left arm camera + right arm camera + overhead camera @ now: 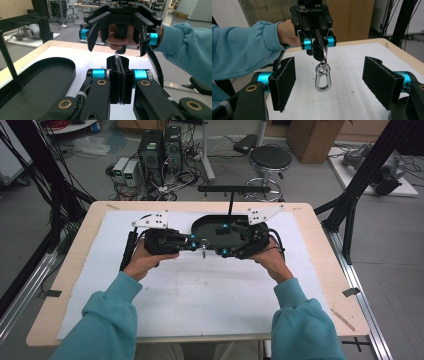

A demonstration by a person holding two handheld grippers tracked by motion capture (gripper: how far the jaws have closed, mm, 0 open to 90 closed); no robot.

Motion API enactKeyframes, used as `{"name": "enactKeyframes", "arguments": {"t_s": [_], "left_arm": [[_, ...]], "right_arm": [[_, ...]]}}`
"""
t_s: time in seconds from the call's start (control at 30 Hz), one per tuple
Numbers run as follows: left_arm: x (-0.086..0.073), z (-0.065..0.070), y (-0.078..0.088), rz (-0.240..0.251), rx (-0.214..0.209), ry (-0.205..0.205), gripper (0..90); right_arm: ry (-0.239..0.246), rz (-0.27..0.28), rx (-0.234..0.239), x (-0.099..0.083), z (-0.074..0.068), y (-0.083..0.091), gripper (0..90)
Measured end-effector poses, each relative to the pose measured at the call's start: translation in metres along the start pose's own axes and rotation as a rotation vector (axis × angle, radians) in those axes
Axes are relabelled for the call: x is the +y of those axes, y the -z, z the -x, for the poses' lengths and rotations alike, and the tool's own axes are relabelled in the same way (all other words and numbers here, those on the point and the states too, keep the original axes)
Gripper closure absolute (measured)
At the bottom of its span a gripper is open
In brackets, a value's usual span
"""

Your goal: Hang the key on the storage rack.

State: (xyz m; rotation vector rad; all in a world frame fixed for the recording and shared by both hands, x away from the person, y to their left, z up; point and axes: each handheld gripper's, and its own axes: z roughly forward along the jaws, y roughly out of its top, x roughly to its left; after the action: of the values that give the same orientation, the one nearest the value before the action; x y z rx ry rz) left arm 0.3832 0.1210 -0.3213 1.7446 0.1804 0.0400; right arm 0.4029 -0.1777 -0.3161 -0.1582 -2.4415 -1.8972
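My left gripper (pixel 194 243) (pixel 117 62) is shut on a thin metal key ring (pixel 325 55), and a silver carabiner clip (pixel 203 251) (pixel 322 81) hangs from that ring. In the right gripper view the left gripper (pixel 320 51) faces me with the clip dangling above the white mat. My right gripper (pixel 223 239) (pixel 329 75) stands open, one pad on either side of the hanging clip and apart from it. The left gripper view shows the right gripper (pixel 116 51) open, just beyond the ring's edge (pixel 116 54).
A black oval tray (pixel 201 221) (pixel 53 62) lies on the white mat (pixel 200 295) behind the grippers, with a black T-shaped stand (pixel 231 195) rising at its far side. The wooden table's edges (pixel 320 245) border the mat. Computers, cables and a stool stand on the floor beyond.
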Motion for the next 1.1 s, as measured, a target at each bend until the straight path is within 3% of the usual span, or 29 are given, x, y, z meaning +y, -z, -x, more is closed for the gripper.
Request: {"name": "enactKeyframes", "arguments": {"t_s": [0.33,0.53,0.77,1.1], "left_arm": [[0.0,0.001,-0.002,0.003,-0.022,-0.012,88.4],[-0.001,0.0,-0.002,-0.002,-0.025,-0.01,88.3],[-0.002,0.0,-0.002,0.0,-0.034,-0.013,88.3],[-0.002,0.0,-0.001,-0.002,-0.05,-0.018,88.3]], "right_arm": [[0.018,-0.04,0.029,0.001,0.001,-0.012,50.7],[0.04,-0.032,0.048,0.003,0.0,-0.015,66.2],[0.034,-0.041,0.076,0.003,-0.001,-0.017,82.9],[0.033,-0.036,0.082,0.003,-0.001,-0.017,87.8]]}}
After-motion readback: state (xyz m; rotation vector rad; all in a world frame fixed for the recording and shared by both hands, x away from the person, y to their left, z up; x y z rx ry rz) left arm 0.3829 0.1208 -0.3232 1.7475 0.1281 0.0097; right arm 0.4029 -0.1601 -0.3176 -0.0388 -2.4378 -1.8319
